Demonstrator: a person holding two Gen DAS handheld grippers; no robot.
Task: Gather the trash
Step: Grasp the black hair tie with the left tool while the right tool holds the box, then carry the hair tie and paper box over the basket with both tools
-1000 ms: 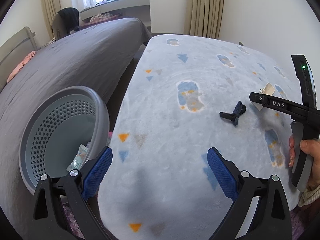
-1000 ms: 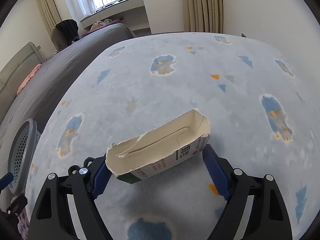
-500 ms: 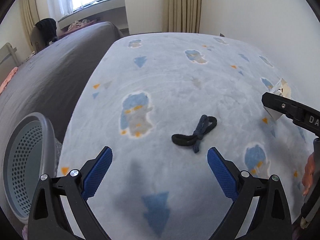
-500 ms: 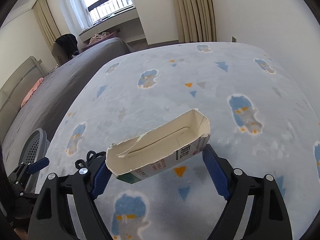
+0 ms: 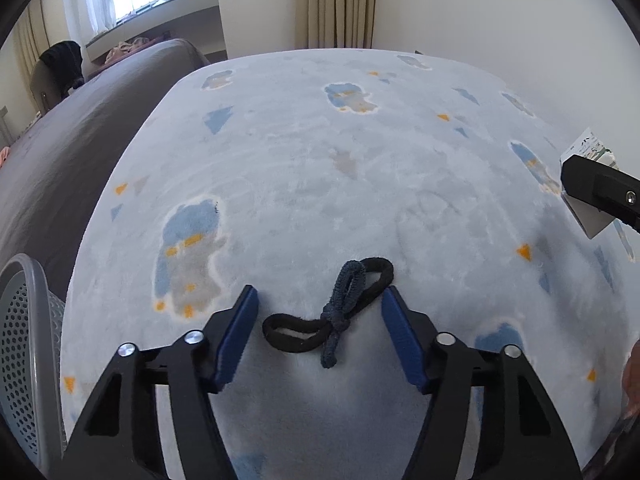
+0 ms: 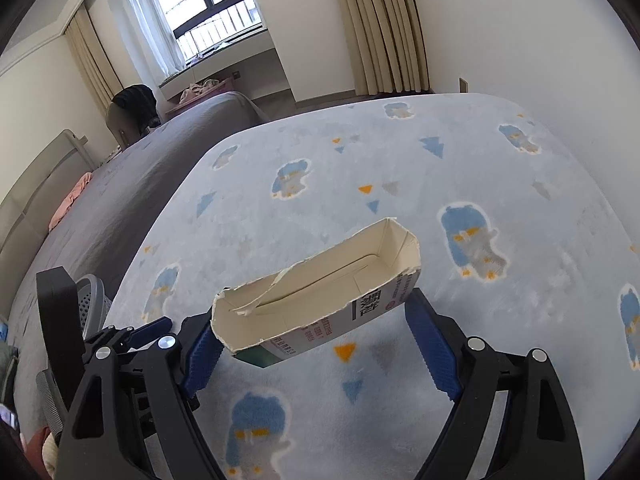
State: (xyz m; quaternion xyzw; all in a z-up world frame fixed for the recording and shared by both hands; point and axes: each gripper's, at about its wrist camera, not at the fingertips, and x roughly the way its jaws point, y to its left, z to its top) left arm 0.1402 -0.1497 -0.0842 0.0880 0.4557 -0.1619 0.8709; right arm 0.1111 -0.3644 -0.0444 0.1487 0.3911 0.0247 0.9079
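Observation:
A knotted black and dark blue hair tie (image 5: 334, 312) lies on the light blue carpet (image 5: 320, 168). My left gripper (image 5: 318, 314) is open and low over it, with the tie between the blue pads (image 5: 236, 330). My right gripper (image 6: 310, 326) is shut on a torn white carton (image 6: 320, 292) and holds it above the carpet. The carton also shows at the right edge of the left wrist view (image 5: 588, 196). The left gripper shows at the lower left of the right wrist view (image 6: 132, 338).
A grey perforated basket (image 5: 28, 344) stands at the far left by the bed (image 5: 80, 132); it also shows in the right wrist view (image 6: 90, 304). A wall and curtains bound the carpet at the back and right.
My left gripper has moved forward and down to the hair tie, and its jaws have narrowed around it. My right gripper has lifted higher with the carton.

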